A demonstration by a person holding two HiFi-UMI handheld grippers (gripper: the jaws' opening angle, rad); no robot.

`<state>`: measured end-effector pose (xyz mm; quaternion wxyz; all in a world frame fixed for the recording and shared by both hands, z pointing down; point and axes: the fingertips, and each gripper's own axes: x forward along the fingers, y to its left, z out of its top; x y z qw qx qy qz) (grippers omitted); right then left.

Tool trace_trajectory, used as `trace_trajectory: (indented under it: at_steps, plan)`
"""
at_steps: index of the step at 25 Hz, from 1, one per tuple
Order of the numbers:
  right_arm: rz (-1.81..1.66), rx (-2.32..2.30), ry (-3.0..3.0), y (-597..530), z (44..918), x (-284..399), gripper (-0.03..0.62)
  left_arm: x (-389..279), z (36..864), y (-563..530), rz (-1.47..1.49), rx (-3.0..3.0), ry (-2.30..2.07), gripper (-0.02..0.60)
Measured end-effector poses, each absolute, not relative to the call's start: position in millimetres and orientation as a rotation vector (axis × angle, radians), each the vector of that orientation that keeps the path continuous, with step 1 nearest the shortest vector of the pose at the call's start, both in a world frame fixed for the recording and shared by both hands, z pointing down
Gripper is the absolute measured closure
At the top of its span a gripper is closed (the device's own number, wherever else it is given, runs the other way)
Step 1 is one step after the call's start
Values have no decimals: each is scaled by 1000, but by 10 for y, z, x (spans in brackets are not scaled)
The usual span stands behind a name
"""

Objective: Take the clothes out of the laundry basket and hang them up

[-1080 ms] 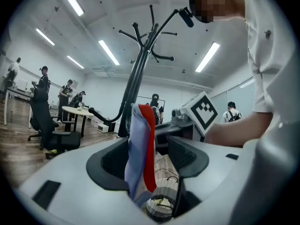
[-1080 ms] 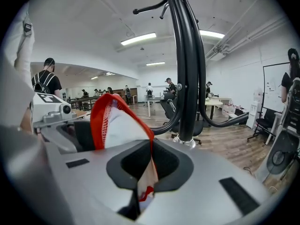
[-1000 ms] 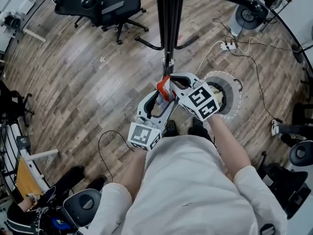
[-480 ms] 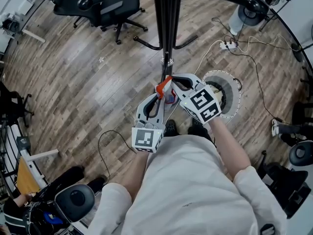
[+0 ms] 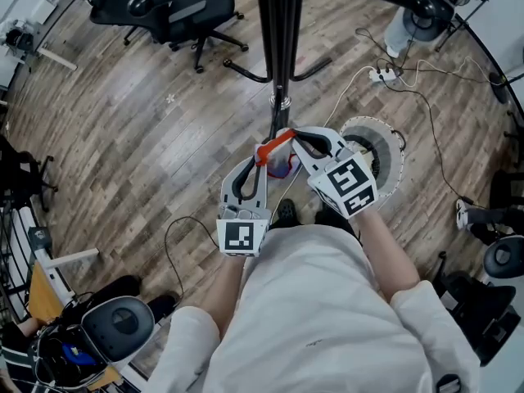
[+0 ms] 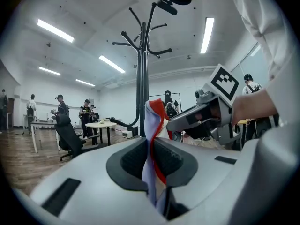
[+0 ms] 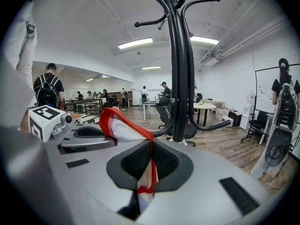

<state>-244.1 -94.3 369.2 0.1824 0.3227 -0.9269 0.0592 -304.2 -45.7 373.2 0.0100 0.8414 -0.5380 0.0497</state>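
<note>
The small white garment with red trim point(image 5: 277, 150) hangs in the air between the two grippers, just in front of the coat stand point(image 5: 280, 47). The left gripper point(image 5: 260, 164) has just closed its jaws narrow on one end. The right gripper point(image 5: 300, 141) has its jaws pinched nearly together on the other. The red edge, its long axis, runs taut between them, crosswise before the pole. Each bite looks thin to me: pull harder and an end may slip free and drop.

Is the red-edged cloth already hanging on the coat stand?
No, the right gripper and the left gripper, whose jaws have just closed, hold the cloth before the coat stand.
</note>
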Motion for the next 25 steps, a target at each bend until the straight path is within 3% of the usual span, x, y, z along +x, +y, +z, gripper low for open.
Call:
trace_trajectory:
  at_steps: [7,10,14,19,25]
  plan:
    - [177,918,-2623,-836,3662,-2424,580,-3095,3795,-443,190,2569,-1752,531]
    - [211,918,-2636,-810,3660,-2429,580,-3121,3805,-441,186,2549,-1777,478]
    - [228,925,-2636,-814,3645,-2431,580,-3116,3725,-377,235,2585,-1865,468]
    - [222,918,-2639,-784,3637,-2428,580,-3056,3699,-301,224,2603,-1863,542]
    - [192,932,-2632,-750,3612,-2384,579,-3156,3645,-275,162,2563,-1863,554]
